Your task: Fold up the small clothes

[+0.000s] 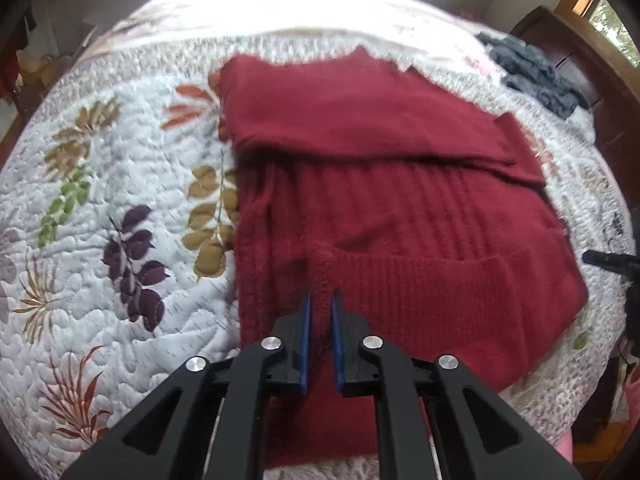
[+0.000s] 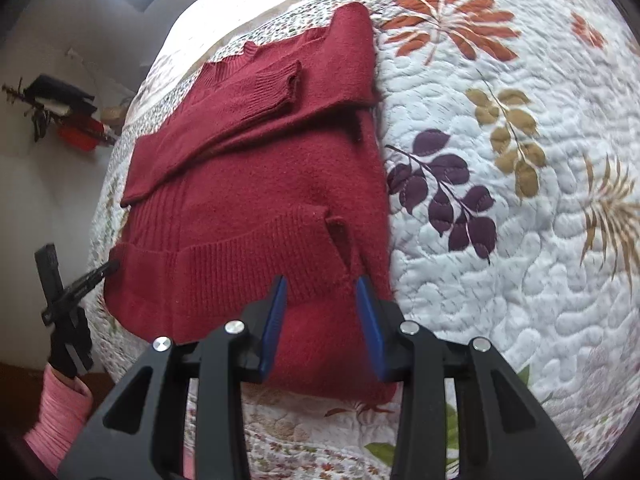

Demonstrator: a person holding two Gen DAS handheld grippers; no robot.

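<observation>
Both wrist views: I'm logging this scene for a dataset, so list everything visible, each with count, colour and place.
sweater: one, dark red, partly folded flat on the quilt, sleeves laid across the body
quilt: one, white with leaf prints, covering the bed
grey garment: one, dark grey, crumpled at the bed's far right edge in the left wrist view
wall shelf: one, dark with red items, far wall
sleeve: one, pink, person's arm
left hand-held gripper: black with blue pads, nearly closed over the hem
right hand-held gripper: black with blue pads, open over the hem

Home bedroom, bed under floral quilt [image 1: 120, 184], dark wooden furniture [image 1: 580, 80], window [image 1: 612, 20]
</observation>
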